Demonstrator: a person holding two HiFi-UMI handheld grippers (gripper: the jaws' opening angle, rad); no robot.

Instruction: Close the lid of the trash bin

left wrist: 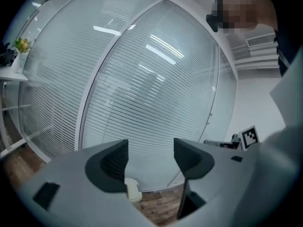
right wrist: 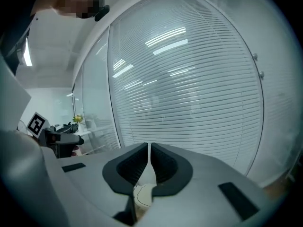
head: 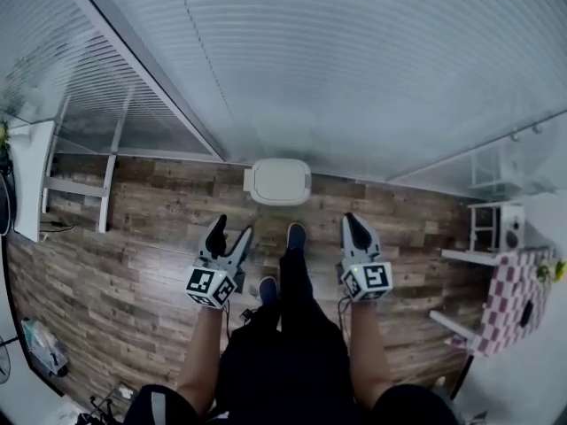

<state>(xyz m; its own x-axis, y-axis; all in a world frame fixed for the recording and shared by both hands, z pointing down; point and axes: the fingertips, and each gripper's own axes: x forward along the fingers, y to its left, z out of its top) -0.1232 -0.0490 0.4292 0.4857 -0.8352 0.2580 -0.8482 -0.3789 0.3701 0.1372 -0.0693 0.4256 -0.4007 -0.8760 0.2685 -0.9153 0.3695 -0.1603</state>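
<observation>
Trash bin (head: pixel 279 181): white, rounded, on the wood floor (head: pixel 133 228), right at the foot of the blind-covered glass wall (head: pixel 354 78). In the head view its lid (head: pixel 282 177) reads flat on top w/ no gap showing, so prob. already down. That's a judgement only, as the hinge side isn't clear.

Left gripper (head: pixel 232 230) is on the bin's near-left side, apart from it. Its jaws are spread wide w/ nothing btwn them. Right gripper (head: pixel 355 223) is on the bin's near-right side, also apart. Its jaws are pressed together and empty; the bin only shows low down beyond them in the right gripper view.

Both point roughly level twd the glass behind the bin, not down at it. That fits hands held clear w/ no contact wanted, rather than a reach. The person's shoe (head: pixel 296 235) is just in front of the bin, btwn the two grippers.

If the lid is indeed shut, the task looks done or nearly. Only a check that it's seated all round would remain.
</observation>
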